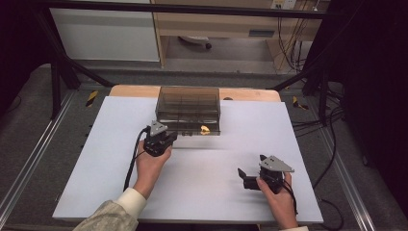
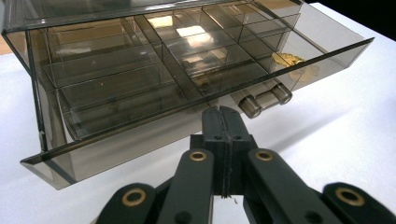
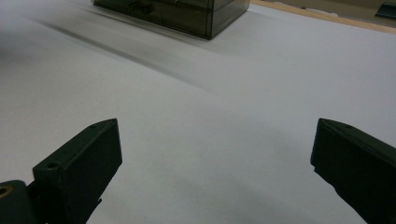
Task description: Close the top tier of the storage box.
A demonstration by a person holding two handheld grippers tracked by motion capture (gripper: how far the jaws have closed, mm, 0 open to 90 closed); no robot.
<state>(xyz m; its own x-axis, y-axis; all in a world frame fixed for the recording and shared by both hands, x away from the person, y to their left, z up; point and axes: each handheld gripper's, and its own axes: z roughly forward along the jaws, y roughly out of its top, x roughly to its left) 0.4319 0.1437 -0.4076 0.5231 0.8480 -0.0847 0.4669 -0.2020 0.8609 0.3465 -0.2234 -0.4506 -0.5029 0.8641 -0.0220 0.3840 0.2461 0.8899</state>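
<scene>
**Inspector:** Nearest, at about five o'clock on the white-topped desk [image 1: 202,192]: the right tool [image 1: 246,178], held in the person's right hand [image 1: 279,199]. Jaws spread wide, nothing between them, over bare surface.

**Clerk:** And the left?

**Inspector:** The left tool [image 1: 166,139], toward eleven o'clock from centre, hard against the box front. In its own view the jaws are clenched flat together [image 2: 223,122] just under the drawer's lip. Whether they pinch any plastic, I cannot tell; no grip is visible.

**Clerk:** The box itself?

**Inspector:** A smoke-tinted clear plastic compartment box [image 1: 188,109], at twelve o'clock on the desk, its shallow divided drawer [image 2: 154,88] drawn partly forward. A small gold-coloured item [image 2: 290,59] lies in a right-hand compartment.

**Clerk:** Handling?

**Inspector:** My judgement: light, rigid, slick-walled, apt to slide on the desk or crack under a hard squeeze. Best purchase looks to be the small cylindrical handle [image 2: 262,99] beneath the drawer front, or the front lip; the free tool could steady the casing.
</scene>
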